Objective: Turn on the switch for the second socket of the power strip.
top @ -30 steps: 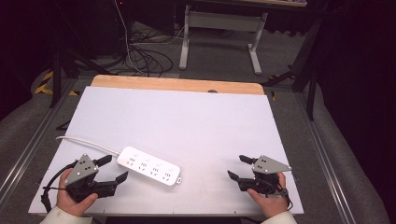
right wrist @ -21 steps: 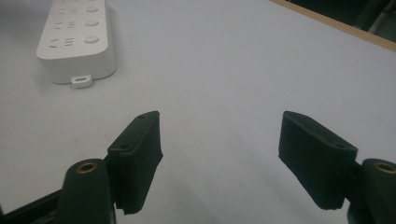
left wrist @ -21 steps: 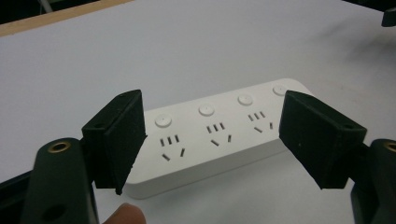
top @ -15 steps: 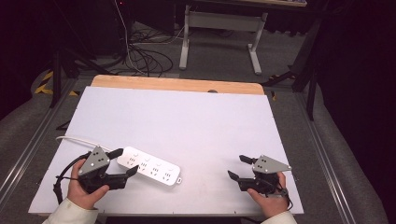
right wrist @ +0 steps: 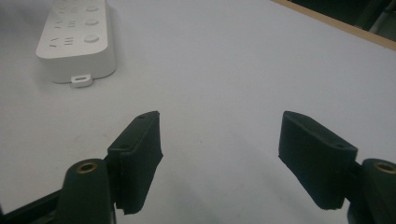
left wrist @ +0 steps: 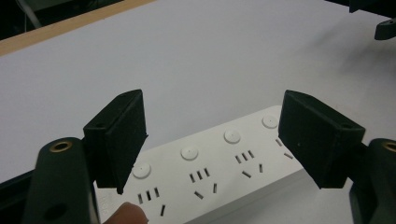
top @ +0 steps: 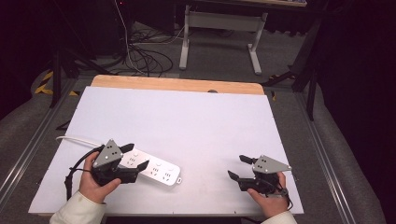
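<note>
High view: your left gripper (top: 135, 156) sits over the left end of the white power strip (top: 156, 169) near the table's (top: 187, 116) front-left, jaws wide. Right gripper (top: 237, 167) front-right, wide, well apart.

Left gripper view: jaws straddle the strip (left wrist: 219, 163), w/ nothing gripped.

Right gripper view: jaws wide, strip (right wrist: 77, 39) far upper left.
</note>
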### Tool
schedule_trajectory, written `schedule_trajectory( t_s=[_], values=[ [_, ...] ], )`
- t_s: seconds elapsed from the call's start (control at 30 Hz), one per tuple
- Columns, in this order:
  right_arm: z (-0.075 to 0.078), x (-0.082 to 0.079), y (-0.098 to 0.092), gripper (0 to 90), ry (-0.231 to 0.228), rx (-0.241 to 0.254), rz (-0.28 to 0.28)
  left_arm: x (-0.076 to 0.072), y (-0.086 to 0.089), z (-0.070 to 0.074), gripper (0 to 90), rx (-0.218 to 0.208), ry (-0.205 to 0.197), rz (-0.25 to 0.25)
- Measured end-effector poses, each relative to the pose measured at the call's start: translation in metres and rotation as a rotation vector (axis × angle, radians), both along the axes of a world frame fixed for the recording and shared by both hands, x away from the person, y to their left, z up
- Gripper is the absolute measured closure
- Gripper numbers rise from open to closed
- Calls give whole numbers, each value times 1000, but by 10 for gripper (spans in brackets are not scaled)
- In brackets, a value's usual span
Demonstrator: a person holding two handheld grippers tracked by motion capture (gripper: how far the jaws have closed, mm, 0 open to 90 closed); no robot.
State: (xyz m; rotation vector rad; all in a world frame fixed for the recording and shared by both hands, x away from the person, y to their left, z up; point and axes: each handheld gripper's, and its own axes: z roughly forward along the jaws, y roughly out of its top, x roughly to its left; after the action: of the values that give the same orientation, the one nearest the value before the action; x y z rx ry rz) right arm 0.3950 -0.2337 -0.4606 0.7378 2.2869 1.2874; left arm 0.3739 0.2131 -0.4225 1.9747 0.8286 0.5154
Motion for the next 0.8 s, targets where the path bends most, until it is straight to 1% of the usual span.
schedule_trajectory(
  t_s=[0.1,0.23,0.37,0.53,0.63,0.67,0.73,0.77,0.8],
  values=[
    [0,0,0,301,3,-1,0,1,-5,2,238,5,-1,-10],
    [0,0,1,301,2,-3,4,6,-10,2,239,2,11,-18],
    [0,0,1,302,-1,-5,5,12,-15,3,246,-2,38,-8],
    [-1,0,1,301,2,-6,8,14,-19,4,247,-9,45,-13],
    [-1,0,1,302,2,-4,8,16,-20,3,266,-11,56,-5],
    [-1,0,1,301,1,-4,8,17,-20,3,269,4,52,2],
    [-1,0,1,301,0,-4,8,16,-21,4,284,27,66,13],
    [-1,0,1,302,0,-4,8,17,-21,5,289,38,66,12],
    [-1,0,1,302,0,-4,8,16,-20,6,289,34,66,10]
  ],
)
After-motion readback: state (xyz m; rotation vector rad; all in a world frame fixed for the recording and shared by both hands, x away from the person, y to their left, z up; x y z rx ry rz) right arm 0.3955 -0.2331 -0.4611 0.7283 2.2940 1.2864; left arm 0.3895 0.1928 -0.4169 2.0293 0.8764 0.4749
